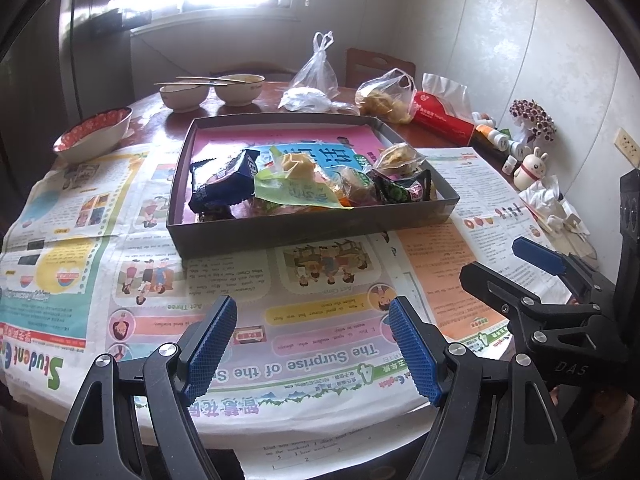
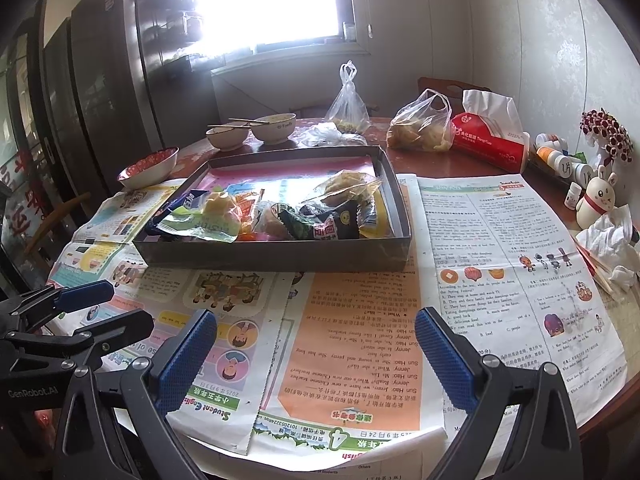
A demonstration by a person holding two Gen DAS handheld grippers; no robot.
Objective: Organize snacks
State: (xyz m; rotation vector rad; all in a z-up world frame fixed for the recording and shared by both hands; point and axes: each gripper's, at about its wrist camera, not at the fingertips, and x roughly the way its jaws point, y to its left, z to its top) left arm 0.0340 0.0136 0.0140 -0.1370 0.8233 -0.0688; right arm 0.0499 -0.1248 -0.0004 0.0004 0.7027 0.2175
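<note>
A shallow dark cardboard box sits mid-table on newspaper. Inside lie several snacks: a dark blue packet at the left, a green wrapper with a yellow bun on it, a black-and-green packet, and a clear bag of pastry. My left gripper hovers open over the newspaper in front of the box, nothing between its blue pads. My right gripper is likewise open and empty, nearer the box's right corner. Each gripper shows in the other's view at the edge.
Newspaper covers the near table. Behind the box stand two bowls with chopsticks, a red-patterned bowl at the left, plastic bags, a red tissue pack. Bottles, a rabbit figure and crumpled tissues line the right edge.
</note>
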